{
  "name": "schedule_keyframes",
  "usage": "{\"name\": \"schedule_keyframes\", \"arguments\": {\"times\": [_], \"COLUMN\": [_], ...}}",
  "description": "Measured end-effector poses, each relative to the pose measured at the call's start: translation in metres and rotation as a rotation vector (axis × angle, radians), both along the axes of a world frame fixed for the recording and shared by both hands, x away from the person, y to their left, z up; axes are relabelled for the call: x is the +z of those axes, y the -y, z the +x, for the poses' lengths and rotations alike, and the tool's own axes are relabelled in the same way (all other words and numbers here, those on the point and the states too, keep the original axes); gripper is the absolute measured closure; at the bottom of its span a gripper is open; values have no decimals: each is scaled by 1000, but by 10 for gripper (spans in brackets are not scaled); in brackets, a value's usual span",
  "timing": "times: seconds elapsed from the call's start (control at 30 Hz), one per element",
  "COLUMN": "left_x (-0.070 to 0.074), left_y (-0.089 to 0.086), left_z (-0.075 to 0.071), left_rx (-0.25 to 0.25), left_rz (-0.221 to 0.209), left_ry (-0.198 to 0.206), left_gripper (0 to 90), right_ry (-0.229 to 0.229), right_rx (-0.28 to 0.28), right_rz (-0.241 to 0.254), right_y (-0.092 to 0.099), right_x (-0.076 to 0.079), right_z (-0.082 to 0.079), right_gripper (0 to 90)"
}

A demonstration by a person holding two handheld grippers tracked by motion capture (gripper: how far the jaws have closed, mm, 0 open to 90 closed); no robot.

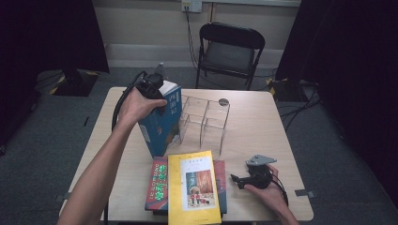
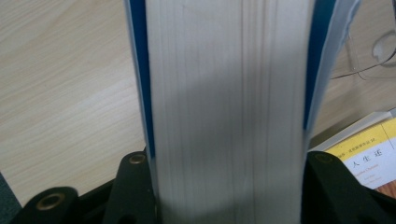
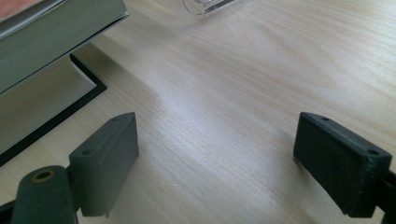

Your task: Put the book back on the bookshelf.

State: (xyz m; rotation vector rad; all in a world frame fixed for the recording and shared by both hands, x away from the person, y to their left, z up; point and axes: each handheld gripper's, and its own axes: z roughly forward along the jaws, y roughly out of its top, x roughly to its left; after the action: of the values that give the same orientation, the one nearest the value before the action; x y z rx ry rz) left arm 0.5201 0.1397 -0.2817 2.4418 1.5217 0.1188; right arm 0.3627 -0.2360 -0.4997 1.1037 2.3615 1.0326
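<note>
- On the light wooden table [image 1: 263, 122] we are working with both grippers; a black folding chair [image 1: 230, 49] is standing beyond the far edge.
- At the centre of the table, a clear acrylic rack [image 1: 206, 117] with open compartments is standing upright.
- Just beside the rack's left side, we are holding the blue book [image 1: 159, 126] upright, its lower edge resting on or just above the table; we cannot tell which. It is touching or nearly touching the rack wall.
- At the near edge, a stack of books is lying flat: the yellow book [image 1: 195, 187] on top, a red-covered book [image 1: 158, 183] under it.
- Over the blue book's top, our left gripper [image 1: 155, 86] is pointing downward. In the left gripper view, its two black jaws are pressing on the blue covers on either side of the white page block [image 2: 229, 107], so the claw is clamped on the blue book.
- On the table's near right, our right gripper [image 1: 256, 176] is resting low beside the stack. In the right gripper view, its pads [image 3: 109, 158] are standing wide apart with bare table between them, holding nothing.
</note>
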Motion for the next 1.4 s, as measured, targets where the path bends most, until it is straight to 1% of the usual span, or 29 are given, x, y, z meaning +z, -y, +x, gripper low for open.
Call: {"name": "schedule_keyframes", "arguments": {"times": [0.07, 0.1, 0.13, 0.17, 0.23, 0.33, 0.37, 0.43, 0.47, 0.57, 0.73, 0.8, 0.9, 1.0, 1.07, 1.1, 1.17, 1.23, 1.27, 1.33, 1.4], "left_x": [0, 0, 0, 1, 3, 5, 5, 6, 7, 12, 19, 18, 15, 9, 4, 3, 4, 3, 1, 0, 0], "left_y": [-2, -2, -1, 0, 3, 12, 14, 17, 17, 15, 12, 13, 19, 27, 29, 29, 28, 25, 22, 17, 11], "left_z": [1, 1, 0, 0, -3, -6, -6, -4, -4, 0, 7, 13, 22, 28, 31, 32, 32, 32, 32, 33, 33], "left_rx": [9, 20, 21, 17, 3, -18, -25, -32, -18, -4, 23, 35, 57, 45, 38, 46, 47, 51, 68, 91, 116], "left_rz": [-21, -24, -24, -21, -15, 8, 24, 36, 31, 22, -11, -18, -5, 12, 12, 6, 5, -2, -14, -25, -38], "left_ry": [6, 2, 3, -5, 4, 29, 25, 27, 26, 22, 36, 43, 45, 37, 29, 32, 37, 32, 39, 52, 46], "left_gripper": [597, 604, 607, 609, 612, 614, 614, 615, 615, 616, 616, 616, 616, 615, 615, 615, 613, 613, 612, 609, 605], "right_ry": [0, 0, 0, -1, 1, 2, 2, 2, 2, 3, 3, 3, 3, 3, 2, 1, 1, 1, 1, -2, -3], "right_rx": [1, 2, 3, 4, 8, 12, 12, 12, 13, 13, 13, 13, 13, 13, 14, 15, 16, 17, 17, 17, 18], "right_rz": [0, 0, 0, 0, -1, 0, -1, -2, 0, 0, -2, -2, -2, -2, -1, -1, -1, 1, 1, -2, -3], "right_y": [0, 0, 0, 0, 0, -1, -1, -1, -1, -1, 0, 0, 0, 0, 0, 0, 0, 0, 0, 0, 0], "right_x": [0, 0, 0, 0, 0, 0, 0, 0, 0, 0, 0, 0, 0, 0, 0, 0, 0, 0, 0, 0, 0], "right_z": [0, 0, 0, 0, 1, 2, 2, 2, 2, 2, 2, 2, 2, 2, 2, 2, 2, 1, 1, 1, 0], "right_gripper": [136, 136, 136, 136, 136, 136, 136, 136, 136, 136, 136, 136, 136, 136, 136, 136, 136, 136, 136, 136, 136]}}
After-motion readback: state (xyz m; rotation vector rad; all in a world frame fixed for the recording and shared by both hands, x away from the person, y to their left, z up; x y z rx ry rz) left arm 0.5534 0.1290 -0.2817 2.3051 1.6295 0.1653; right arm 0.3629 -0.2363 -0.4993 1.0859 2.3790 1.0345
